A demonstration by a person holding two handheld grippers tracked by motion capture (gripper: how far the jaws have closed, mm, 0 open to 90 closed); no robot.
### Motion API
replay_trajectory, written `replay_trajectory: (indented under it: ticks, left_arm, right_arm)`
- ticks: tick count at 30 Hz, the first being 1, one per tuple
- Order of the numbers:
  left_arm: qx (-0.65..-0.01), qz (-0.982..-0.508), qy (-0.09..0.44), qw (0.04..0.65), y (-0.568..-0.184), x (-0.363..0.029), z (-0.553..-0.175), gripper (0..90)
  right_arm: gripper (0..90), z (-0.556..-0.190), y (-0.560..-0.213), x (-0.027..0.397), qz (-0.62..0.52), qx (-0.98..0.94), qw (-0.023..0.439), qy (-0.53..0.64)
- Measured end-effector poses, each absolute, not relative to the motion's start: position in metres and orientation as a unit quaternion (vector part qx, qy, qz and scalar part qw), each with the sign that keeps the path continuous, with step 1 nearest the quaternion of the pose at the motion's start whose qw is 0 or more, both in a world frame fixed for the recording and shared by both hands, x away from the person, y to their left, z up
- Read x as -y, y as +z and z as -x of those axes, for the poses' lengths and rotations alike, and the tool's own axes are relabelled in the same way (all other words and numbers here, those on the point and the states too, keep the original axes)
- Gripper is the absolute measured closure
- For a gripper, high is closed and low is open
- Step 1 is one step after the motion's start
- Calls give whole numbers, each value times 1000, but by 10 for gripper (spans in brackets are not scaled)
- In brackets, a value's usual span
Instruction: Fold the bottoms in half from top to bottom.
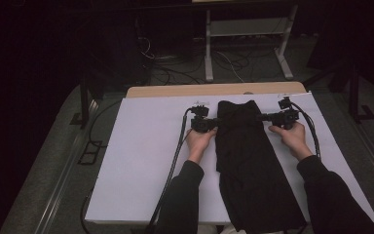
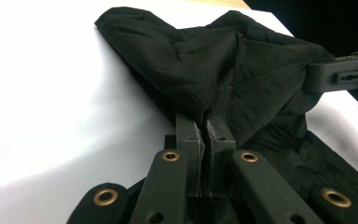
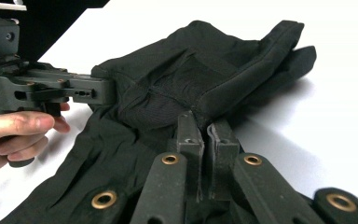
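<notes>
A black cloth garment (image 1: 246, 161) lies lengthwise on the white sheet (image 1: 136, 161), and its far end is folded over into a raised hump. My left gripper (image 1: 217, 121) is shut on the hump's left edge, its jaws pinching the fabric (image 2: 200, 60) at a seam (image 2: 205, 122). My right gripper (image 1: 262, 117) is shut on the opposite edge, with cloth (image 3: 205, 65) bunched between its closed jaws (image 3: 204, 122). In the left gripper view the right gripper (image 2: 314, 77) clamps the far side. In the right gripper view the left gripper (image 3: 105, 91) does the same, a hand behind it.
The sheet covers a wooden table whose far edge (image 1: 185, 90) shows bare. Black cables (image 1: 175, 156) trail from both grippers toward the near edge. Beyond the table, a white frame (image 1: 208, 53) and loose wires sit on the dark floor.
</notes>
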State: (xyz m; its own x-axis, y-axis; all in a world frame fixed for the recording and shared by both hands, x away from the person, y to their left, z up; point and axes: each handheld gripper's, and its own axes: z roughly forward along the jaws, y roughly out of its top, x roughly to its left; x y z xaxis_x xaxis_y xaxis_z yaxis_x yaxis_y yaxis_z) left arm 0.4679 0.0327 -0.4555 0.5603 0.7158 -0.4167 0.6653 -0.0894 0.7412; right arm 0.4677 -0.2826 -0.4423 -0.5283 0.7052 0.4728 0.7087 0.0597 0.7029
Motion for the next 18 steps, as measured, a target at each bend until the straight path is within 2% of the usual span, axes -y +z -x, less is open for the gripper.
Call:
replay_trajectory:
  ticks: [9,18]
  left_arm:
    - [-432,-759,36,486,-441,-28,-451,861]
    - [-414,-757,22,505,-432,-32,-436,863]
  right_arm:
    - [846,-446,-440,292,488,718,0,-497]
    - [846,-423,-437,297,483,720,1,-498]
